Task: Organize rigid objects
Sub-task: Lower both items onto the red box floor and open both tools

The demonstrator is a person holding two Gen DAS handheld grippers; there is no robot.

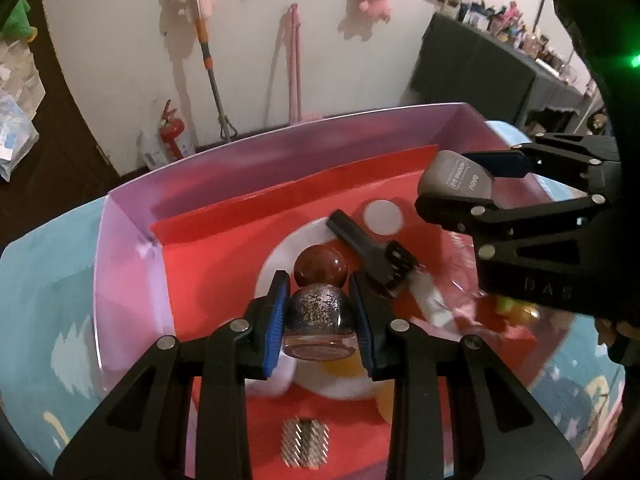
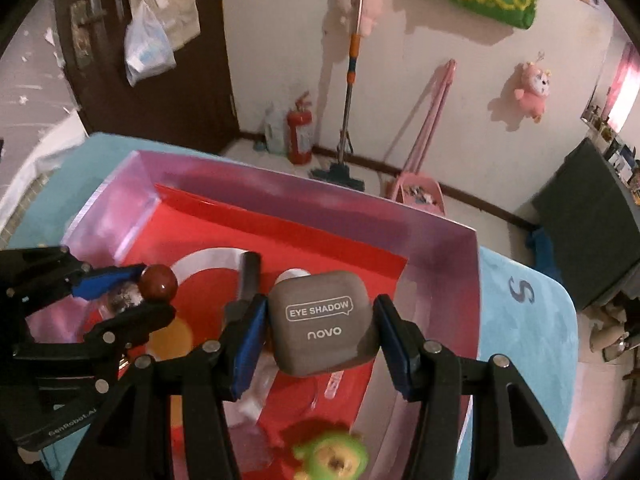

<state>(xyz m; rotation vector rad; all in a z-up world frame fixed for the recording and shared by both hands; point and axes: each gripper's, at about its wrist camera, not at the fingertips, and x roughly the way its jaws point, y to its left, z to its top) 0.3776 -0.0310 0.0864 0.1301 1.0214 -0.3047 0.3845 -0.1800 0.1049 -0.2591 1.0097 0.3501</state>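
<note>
My left gripper (image 1: pixel 320 316) is shut on a small glitter bottle with a round brown cap (image 1: pixel 319 266), held over the pink box (image 1: pixel 132 232) with its red floor. It also shows in the right wrist view (image 2: pixel 128 294) at the left. My right gripper (image 2: pixel 320 328) is shut on a grey "EYE SHADOW novo" case (image 2: pixel 322 320), held above the box's right half. The same case (image 1: pixel 456 178) shows at the right of the left wrist view. A black tool (image 1: pixel 368 248) lies on the box floor.
The box sits on a light blue table (image 2: pixel 528 320). A green toy (image 2: pixel 330 458) and a small ribbed metal piece (image 1: pixel 305 442) lie in the box's near part. A mop, fire extinguisher and pink dustpan stand by the far wall.
</note>
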